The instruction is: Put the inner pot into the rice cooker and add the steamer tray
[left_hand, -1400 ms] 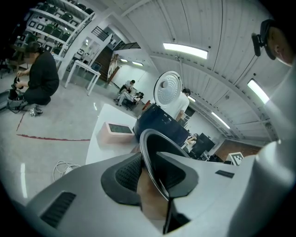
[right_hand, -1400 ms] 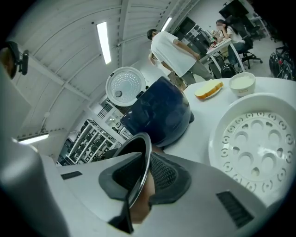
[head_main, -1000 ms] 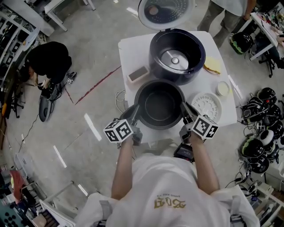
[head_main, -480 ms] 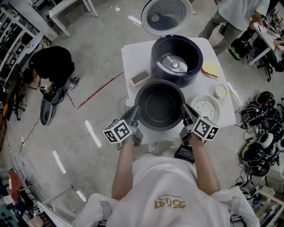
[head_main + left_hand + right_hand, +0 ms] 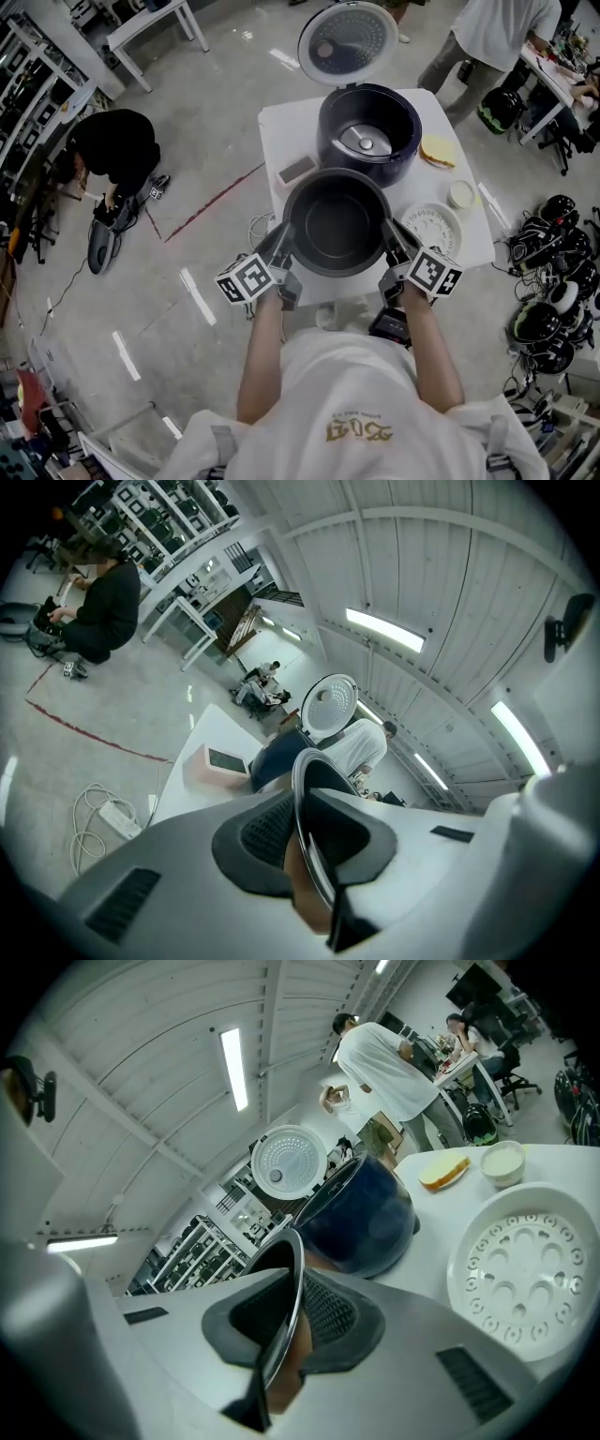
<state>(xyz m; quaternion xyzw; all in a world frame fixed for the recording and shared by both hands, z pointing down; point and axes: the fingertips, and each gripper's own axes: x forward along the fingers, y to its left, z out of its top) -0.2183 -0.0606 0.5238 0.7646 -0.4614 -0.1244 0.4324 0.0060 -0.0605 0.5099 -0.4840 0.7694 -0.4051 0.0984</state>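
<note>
- While both grippers pinch its rim, the inner pot hangs over the near edge of the table, just in front of the open rice cooker.
- My left gripper has just been closing, and its ribbed pads clamp the thin rim. My right gripper clamps the opposite side.
- The pot is round, dark, smooth metal. I judge it stiff, fairly heavy and slippery, so opposite rim grips suit it.
- The steamer tray is a white perforated disc by the right edge, probably light.
</note>
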